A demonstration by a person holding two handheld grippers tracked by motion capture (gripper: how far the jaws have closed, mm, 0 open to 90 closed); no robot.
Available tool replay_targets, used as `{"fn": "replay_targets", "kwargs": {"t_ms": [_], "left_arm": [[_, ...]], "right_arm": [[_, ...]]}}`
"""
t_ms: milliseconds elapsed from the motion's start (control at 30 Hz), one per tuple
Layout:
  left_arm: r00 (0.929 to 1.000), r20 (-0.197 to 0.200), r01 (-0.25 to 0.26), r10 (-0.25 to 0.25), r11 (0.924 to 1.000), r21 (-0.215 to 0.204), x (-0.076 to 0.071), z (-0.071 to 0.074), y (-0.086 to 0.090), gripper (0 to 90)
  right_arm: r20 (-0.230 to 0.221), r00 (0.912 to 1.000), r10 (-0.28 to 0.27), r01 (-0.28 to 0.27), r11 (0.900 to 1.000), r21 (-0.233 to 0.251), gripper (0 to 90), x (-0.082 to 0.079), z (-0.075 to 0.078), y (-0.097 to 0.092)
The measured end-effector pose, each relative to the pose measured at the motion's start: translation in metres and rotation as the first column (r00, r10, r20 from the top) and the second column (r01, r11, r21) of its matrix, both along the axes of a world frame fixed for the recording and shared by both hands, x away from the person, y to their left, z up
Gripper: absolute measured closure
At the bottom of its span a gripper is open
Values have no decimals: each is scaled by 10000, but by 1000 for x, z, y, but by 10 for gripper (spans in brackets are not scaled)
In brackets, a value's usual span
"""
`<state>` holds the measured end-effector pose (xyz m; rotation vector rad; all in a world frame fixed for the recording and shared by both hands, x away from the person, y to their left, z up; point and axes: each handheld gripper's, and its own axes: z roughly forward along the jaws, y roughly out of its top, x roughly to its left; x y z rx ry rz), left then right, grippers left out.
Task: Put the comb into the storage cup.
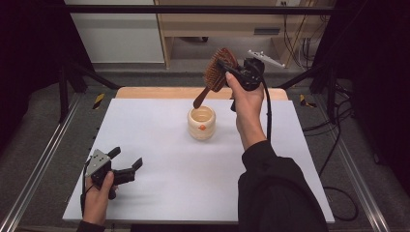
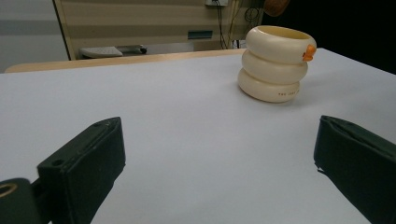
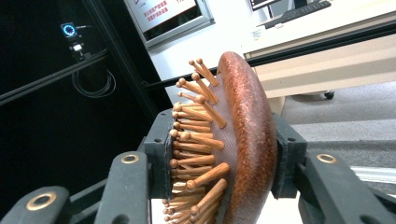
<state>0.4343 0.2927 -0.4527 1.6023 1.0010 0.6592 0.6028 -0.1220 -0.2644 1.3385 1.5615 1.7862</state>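
Right gripper view shows wooden pegs on the brush (image 3: 224, 154), squeezed by the right gripper (image 3: 224, 158). High view shows its handle above the ringed cream cup (image 1: 201, 123). Left gripper (image 1: 126, 163) gapes wide, holding nothing.

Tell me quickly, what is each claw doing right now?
Left claw: open, holding nothing, low over the table.
Right claw: closed on the head of the hairbrush, raised above the cup.

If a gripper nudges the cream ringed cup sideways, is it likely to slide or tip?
The cup looks squat with a broad base, so it would probably slide rather than tip. Its glossy, rounded rings may slip between flat pads. It looks stiff, perhaps light; weight can't be judged.
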Motion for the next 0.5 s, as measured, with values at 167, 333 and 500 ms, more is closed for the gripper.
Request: {"fn": "replay_targets", "kwargs": {"t_ms": [167, 333, 500], "left_arm": [[10000, -10, -1, 1, 10000, -2, 0, 0, 0, 22], [10000, -8, 10, -10, 10000, 12, 0, 0, 0, 22], [10000, -16, 2, -2, 10000, 10, 0, 0, 0, 22]], "right_arm": [[2, 10000, 15, -15, 10000, 3, 524, 0, 0, 0], [-10, 10000, 7, -7, 10000, -52, 524, 1, -1, 0], [-24, 10000, 19, -19, 9999, -105, 524, 1, -1, -1]]}}
